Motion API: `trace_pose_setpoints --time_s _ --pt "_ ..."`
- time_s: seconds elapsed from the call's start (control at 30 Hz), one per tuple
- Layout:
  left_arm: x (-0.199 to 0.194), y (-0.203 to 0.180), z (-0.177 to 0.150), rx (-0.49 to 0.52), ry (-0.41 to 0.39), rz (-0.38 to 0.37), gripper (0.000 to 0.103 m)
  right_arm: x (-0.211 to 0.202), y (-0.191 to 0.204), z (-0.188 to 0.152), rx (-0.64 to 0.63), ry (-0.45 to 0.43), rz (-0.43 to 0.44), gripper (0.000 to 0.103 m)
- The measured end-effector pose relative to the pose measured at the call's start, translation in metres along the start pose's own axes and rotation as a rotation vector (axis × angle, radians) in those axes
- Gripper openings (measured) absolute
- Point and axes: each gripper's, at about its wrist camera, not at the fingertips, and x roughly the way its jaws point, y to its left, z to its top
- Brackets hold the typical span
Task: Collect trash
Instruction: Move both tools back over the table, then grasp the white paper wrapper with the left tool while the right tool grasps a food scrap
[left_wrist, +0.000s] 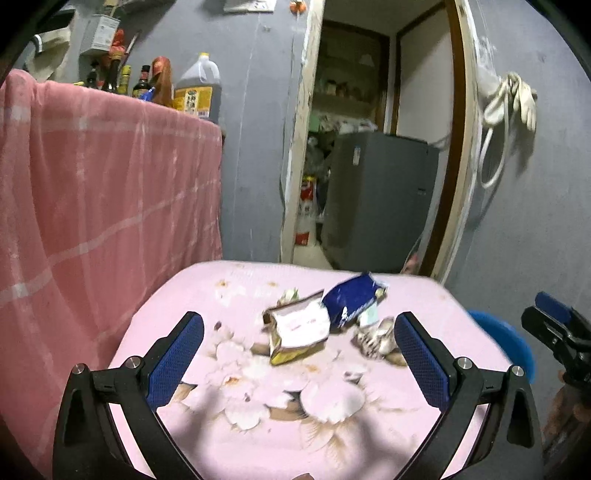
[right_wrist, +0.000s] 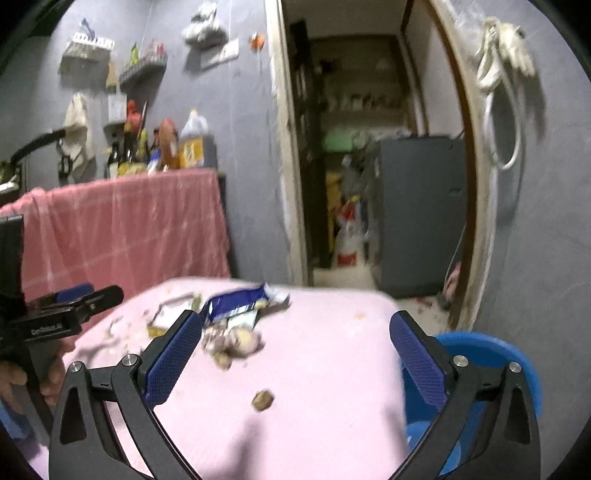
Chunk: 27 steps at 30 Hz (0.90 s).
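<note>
Trash lies on a pink floral table: a torn white and yellow carton, a dark blue snack wrapper, a crumpled paper wad and a small scrap. My left gripper is open and empty, its fingers on either side of the carton, a little short of it. My right gripper is open and empty above the table. Ahead of it lie the blue wrapper, the carton, the paper wad and a brown crumb.
A blue bin stands at the table's right edge; it also shows in the left wrist view. A pink-draped counter with bottles stands to the left. A doorway with a grey fridge is behind.
</note>
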Motion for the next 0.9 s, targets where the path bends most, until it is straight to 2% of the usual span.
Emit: trace_pose_setpoints --time_s 0.1,0.17,0.33,0.43,0.53,0.6,0.73,0.8,0.9 --pt "0.010 0.003 -0.004 0.019 0.050 0.012 0.101 0.010 0.006 -0.007 -0.015 0.075 0.021 0.086" --pt "0.019 0.006 -0.006 0.020 0.104 0.010 0.101 0.018 0.009 -0.012 -0.018 0.134 0.032 0.085" --pt "0.042 0.015 -0.012 -0.004 0.214 -0.013 0.101 0.037 0.012 -0.028 0.006 0.291 0.073 0.072" --pt "0.053 0.014 -0.013 -0.003 0.252 -0.030 0.101 0.044 0.014 -0.036 -0.012 0.338 0.077 0.065" --pt "0.063 0.010 -0.013 0.006 0.283 -0.047 0.101 0.048 0.016 -0.040 -0.017 0.367 0.084 0.057" --pt "0.069 0.007 -0.012 0.016 0.300 -0.052 0.101 0.053 0.017 -0.042 -0.025 0.384 0.077 0.045" --pt "0.079 0.003 -0.010 0.024 0.325 -0.048 0.101 0.061 0.019 -0.046 -0.026 0.412 0.079 0.030" --pt "0.084 0.003 -0.009 0.028 0.334 -0.043 0.100 0.063 0.019 -0.046 -0.027 0.416 0.085 0.016" --pt "0.091 0.002 -0.006 0.034 0.345 -0.036 0.099 0.071 0.017 -0.044 -0.013 0.424 0.092 0.012"
